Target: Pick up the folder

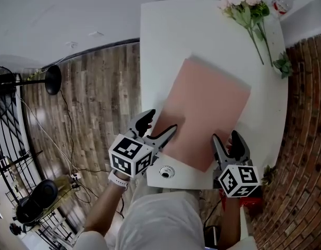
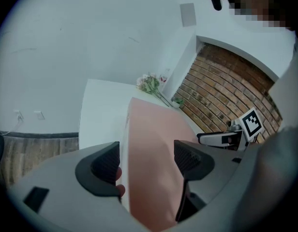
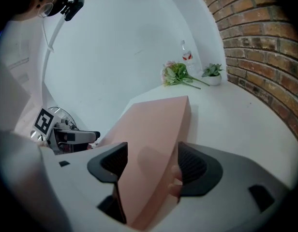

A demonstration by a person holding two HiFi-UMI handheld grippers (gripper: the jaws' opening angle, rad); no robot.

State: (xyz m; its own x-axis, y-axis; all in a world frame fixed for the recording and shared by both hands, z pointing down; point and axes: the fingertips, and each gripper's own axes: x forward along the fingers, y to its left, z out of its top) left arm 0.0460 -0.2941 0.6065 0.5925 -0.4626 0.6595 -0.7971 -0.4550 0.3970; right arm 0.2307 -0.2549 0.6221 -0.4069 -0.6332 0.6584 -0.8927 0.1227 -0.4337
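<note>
A flat pink folder lies askew on the white table. My left gripper is at its near left edge: one jaw reaches over the pink cover, the other stays off it on the table side. In the left gripper view the folder runs between the wide jaws of the left gripper, and neither pad presses on it. My right gripper straddles the near right edge. There the folder sits between the jaws of the right gripper, which stand open.
A bunch of pale flowers, a clear bottle and a small potted plant stand at the table's far right. A round cable hole is in the near edge. Brick wall lies right, wooden floor left.
</note>
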